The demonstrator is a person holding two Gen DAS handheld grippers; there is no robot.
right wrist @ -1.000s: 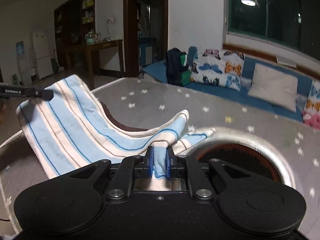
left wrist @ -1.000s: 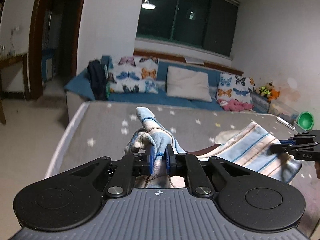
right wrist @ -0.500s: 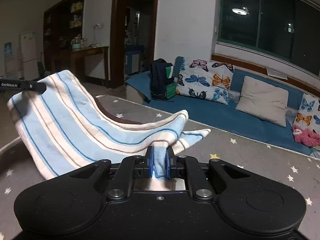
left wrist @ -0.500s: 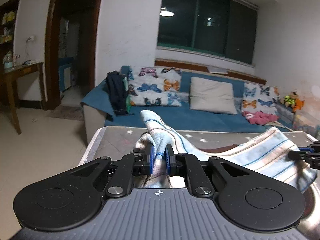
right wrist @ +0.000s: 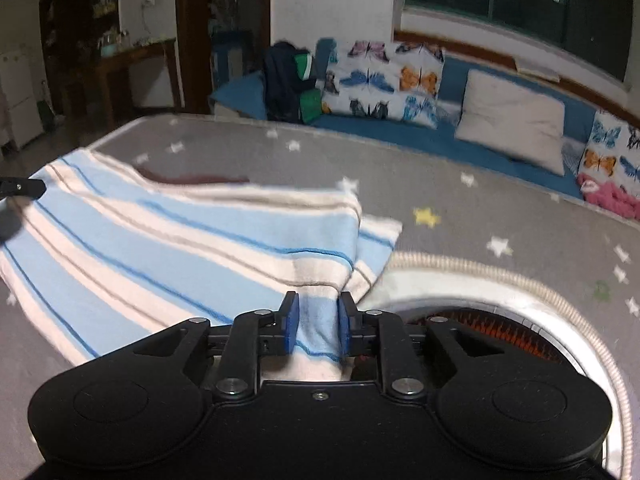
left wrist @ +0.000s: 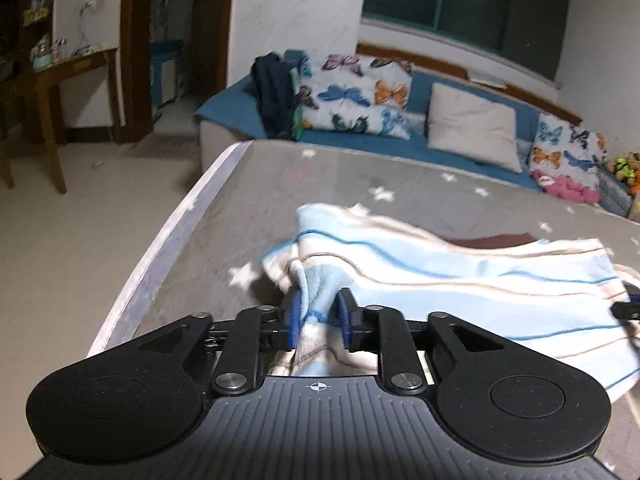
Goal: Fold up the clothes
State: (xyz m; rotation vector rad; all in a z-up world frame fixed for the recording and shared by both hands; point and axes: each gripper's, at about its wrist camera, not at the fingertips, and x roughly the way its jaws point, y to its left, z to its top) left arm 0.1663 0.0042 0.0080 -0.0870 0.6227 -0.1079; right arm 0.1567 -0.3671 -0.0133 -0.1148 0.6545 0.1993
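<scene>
A blue and cream striped cloth (left wrist: 460, 280) lies spread over the grey star-patterned table (left wrist: 328, 184). My left gripper (left wrist: 319, 318) is shut on one bunched corner of it, low over the table near its left edge. My right gripper (right wrist: 318, 326) is shut on the opposite corner of the same cloth (right wrist: 180, 240). The cloth stretches between the two, sagging onto the table. A dark brown item (right wrist: 192, 179) shows from under its far edge. The right gripper's tip (left wrist: 628, 310) shows at the right edge of the left wrist view.
A round basket with a pale rim (right wrist: 520, 276) sits on the table right of my right gripper. A blue sofa with butterfly cushions (left wrist: 360, 96) and a dark backpack (left wrist: 276, 96) stands beyond the table. A wooden side table (left wrist: 60, 80) stands at the far left.
Both grippers have come down and forward with the cloth. It hung raised between them before and now lies stretched low over the table. Both jaws look slightly wider.
</scene>
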